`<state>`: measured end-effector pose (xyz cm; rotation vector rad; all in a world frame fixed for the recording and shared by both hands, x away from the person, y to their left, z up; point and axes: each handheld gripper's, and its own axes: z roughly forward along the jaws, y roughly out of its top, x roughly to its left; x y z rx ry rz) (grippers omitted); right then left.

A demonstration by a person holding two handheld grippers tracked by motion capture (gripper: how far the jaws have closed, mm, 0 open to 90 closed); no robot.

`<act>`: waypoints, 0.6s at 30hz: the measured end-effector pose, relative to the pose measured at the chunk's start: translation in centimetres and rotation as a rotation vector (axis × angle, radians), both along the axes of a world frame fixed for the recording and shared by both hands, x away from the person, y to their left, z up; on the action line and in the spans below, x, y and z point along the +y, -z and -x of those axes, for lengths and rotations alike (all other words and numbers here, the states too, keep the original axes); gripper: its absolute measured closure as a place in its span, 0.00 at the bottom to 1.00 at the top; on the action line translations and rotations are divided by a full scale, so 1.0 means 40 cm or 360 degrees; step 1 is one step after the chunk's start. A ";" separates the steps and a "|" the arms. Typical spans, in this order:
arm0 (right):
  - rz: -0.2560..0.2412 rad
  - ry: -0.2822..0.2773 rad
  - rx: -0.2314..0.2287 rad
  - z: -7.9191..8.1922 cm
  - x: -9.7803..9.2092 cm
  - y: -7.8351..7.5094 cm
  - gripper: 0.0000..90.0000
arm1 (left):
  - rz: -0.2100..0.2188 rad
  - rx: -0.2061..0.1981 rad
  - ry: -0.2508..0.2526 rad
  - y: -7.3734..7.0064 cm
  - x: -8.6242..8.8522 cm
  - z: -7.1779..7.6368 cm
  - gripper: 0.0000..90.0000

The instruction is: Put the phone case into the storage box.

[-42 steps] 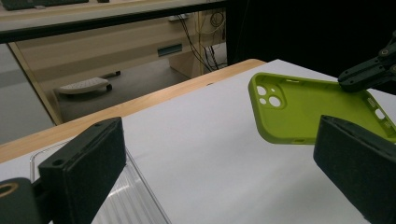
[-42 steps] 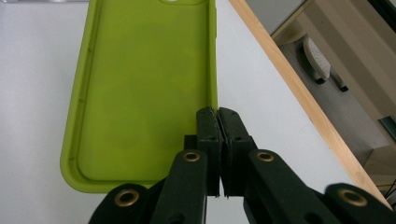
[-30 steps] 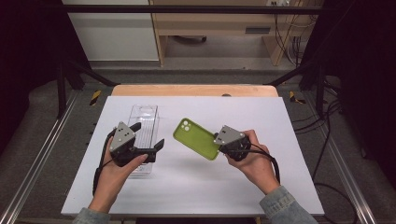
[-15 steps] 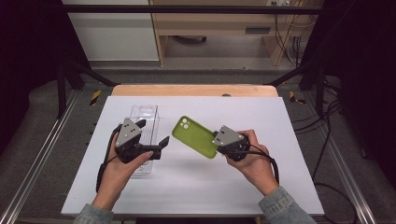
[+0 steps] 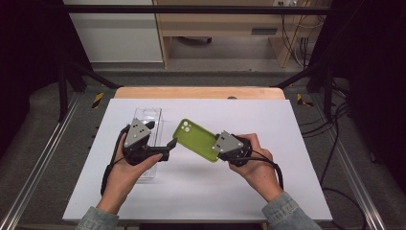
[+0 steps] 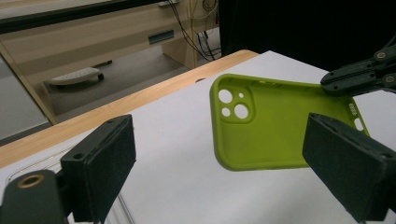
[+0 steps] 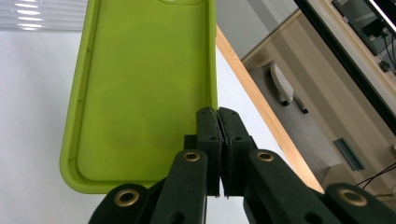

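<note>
A lime-green phone case (image 5: 196, 139) hangs above the white table, camera holes at its far left end. My right gripper (image 5: 218, 151) is shut on the rim of its near right end; in the right gripper view the jaws (image 7: 217, 119) pinch the side wall of the case (image 7: 140, 84). My left gripper (image 5: 170, 149) is open, its jaws pointing right at the case's left end. In the left gripper view the case (image 6: 280, 126) floats between and beyond the two pads of my left gripper (image 6: 222, 140), hollow side facing me. The right gripper (image 6: 362, 77) grips its far end.
A clear plastic box (image 5: 147, 117) lies on the white tabletop (image 5: 287, 120) under and behind the left hand. A wooden strip (image 5: 201, 92) edges the far side of the table. Cables trail from both grippers toward the person.
The left gripper has moved right, closer to the case's camera end. The right gripper has held the case nearly still, shifting it slightly left.
</note>
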<state>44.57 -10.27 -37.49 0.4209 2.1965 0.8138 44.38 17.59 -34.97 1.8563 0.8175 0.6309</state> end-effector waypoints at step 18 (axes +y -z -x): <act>0.0027 -0.0015 -0.0053 0.012 0.018 -0.004 0.98 | -0.0050 0.0053 0.0052 0.003 -0.031 0.001 0.28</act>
